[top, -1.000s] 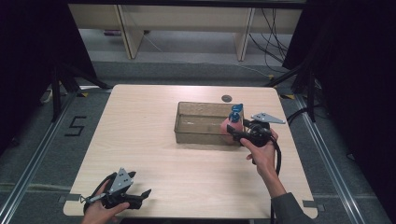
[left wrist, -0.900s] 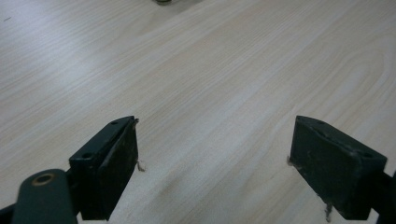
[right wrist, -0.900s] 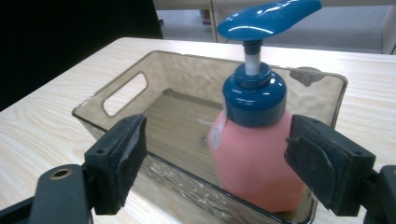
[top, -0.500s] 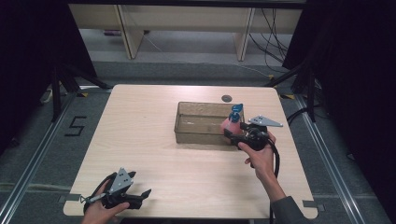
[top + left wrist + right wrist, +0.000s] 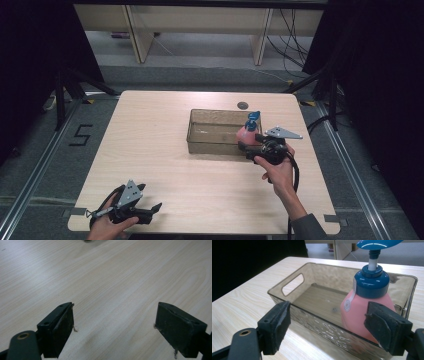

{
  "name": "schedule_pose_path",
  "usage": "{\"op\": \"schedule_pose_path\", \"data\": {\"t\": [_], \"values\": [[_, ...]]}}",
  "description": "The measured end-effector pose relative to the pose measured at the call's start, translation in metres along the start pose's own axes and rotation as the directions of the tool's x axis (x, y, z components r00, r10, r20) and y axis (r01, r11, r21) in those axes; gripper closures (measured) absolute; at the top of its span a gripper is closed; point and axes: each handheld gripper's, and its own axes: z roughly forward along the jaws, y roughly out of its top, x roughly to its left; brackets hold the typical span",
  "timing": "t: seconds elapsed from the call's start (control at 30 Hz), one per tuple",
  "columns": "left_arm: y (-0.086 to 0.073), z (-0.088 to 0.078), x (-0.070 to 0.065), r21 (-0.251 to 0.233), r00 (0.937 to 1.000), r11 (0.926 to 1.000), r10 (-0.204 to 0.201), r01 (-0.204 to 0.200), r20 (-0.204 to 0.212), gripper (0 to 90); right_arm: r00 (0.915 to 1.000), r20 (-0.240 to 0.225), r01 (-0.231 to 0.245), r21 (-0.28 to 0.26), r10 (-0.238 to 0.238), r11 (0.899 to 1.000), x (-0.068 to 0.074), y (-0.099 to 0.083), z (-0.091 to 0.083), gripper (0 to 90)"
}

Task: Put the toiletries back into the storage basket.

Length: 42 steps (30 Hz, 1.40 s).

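A pink pump bottle with a blue cap is seen standing upright inside the clear brown plastic bin, at the end nearest the right gripper. That gripper is held just outside the bin's wall, its jaws spread wide and closed on nothing; the bottle is viewed between them beyond the wall. The left gripper is kept low over the bare wooden table, well apart from the bin, its jaws wide open and empty.

Bright, even overhead light; dark surroundings, sharp focus throughout.
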Motion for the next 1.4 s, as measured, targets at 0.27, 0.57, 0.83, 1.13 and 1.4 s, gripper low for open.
{"op": "schedule_pose_path", "data": {"t": [0.27,0.57,0.83,1.13,1.4], "values": [[0.0,0.0,0.0,-0.002,1.0,1.0,0.002,-0.002,-0.002,15.0,0.9997,-0.018,-0.015,-0.016,0.014,1.0,0.004,-0.004,-0.002,21.6],[0.0,0.0,0.001,-0.001,1.0,1.0,0.005,-0.005,-0.003,15.0,0.9993,-0.038,-0.005,-0.006,0.004,1.0,0.007,-0.008,-0.003,21.7],[0.0,0.0,-0.001,0.0,0.9998,0.9998,-0.017,0.017,0.002,15.0,0.9989,-0.047,0.01,-0.006,-0.01,1.0,0.011,-0.012,-0.004,21.7],[-0.001,0.0,-0.001,0.0,0.9998,0.9998,-0.021,0.021,0.001,14.9,0.9976,-0.068,0.009,-0.001,-0.009,1.0,0.015,-0.016,-0.008,21.7],[-0.001,0.0,-0.001,-0.001,0.9998,0.9998,-0.021,0.021,0.001,14.9,0.9973,-0.074,-0.002,0.003,0.002,1.0,0.019,-0.02,-0.01,21.7]]}}
